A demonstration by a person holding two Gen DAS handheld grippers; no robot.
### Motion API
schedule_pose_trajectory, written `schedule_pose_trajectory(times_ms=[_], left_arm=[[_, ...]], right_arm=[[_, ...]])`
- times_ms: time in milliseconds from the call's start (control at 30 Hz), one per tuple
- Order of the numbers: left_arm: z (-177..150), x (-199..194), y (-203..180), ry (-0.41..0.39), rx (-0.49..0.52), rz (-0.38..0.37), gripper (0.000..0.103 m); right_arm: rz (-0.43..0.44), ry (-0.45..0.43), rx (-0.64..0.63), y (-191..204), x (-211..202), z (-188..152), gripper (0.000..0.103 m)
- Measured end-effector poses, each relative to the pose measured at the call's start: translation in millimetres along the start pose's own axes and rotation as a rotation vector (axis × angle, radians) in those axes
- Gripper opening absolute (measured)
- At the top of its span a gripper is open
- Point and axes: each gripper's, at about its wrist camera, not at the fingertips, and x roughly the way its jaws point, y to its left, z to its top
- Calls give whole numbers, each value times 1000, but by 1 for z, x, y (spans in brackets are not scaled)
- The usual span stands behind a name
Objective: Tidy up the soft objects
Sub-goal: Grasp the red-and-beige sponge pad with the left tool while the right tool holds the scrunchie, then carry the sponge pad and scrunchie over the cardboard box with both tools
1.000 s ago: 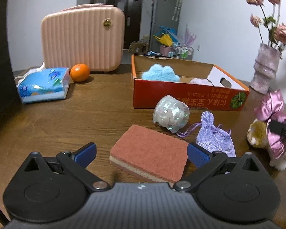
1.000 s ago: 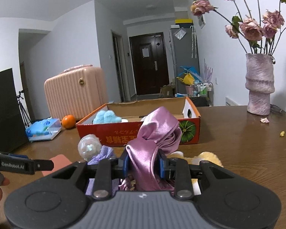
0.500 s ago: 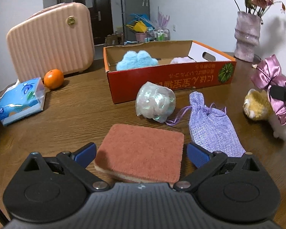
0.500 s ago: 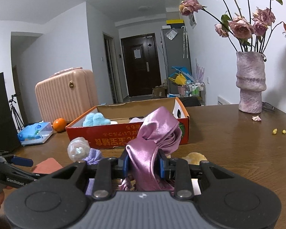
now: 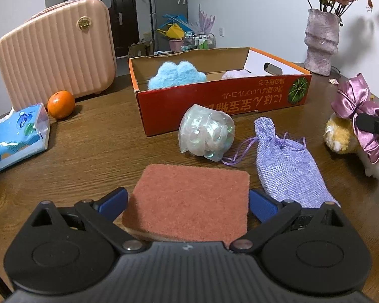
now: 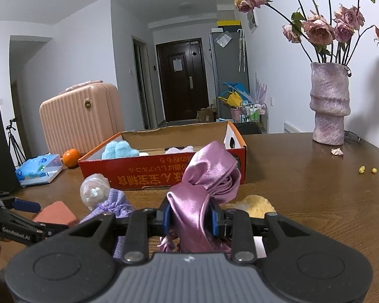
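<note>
Sponge (image 5: 189,199): lower centre, flat on table, flanked by wide left gripper (image 5: 188,203); even squeeze advised before lifting to box (image 5: 214,106). Bow (image 6: 202,189): clamped in right gripper (image 6: 190,218).

text: "GenRobot.AI" | on: left gripper (image 6: 25,217) arm, white print | red box (image 5: 214,106) ahead: upside-down yellow characters, can't read em

left wrist: low, close, angled down at table (image 5: 83,151) | right wrist: nearer level — both share red box (image 5: 214,101)
</note>
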Motion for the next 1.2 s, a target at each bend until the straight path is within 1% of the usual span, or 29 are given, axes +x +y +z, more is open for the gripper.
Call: schedule_pose_trajectory(times_ms=[200, 400, 500, 767, 900, 1067, 1200], left_arm=[[0, 4, -2, -1, 46, 14, 103], [-1, 5, 0, -13, 32, 13, 103], [-1, 3, 2, -25, 17, 25, 103], [0, 1, 1, -39, 30, 48, 103], [-1, 6, 5, -19, 12, 37, 103], [-1, 10, 12, -18, -27, 12, 103], [-2, 10, 14, -28, -37, 7, 102]], right_arm=[[-6, 7, 0, 0, 2, -1, 29], [-6, 9, 0, 0, 3, 0, 29], [-4, 7, 2, 0, 3, -1, 29], [-2, 8, 2, 0, 3, -1, 29], [-2, 8, 2, 0, 3, -1, 29], [1, 9, 4, 0, 3, -1, 29], [5, 8, 8, 0, 3, 0, 29]])
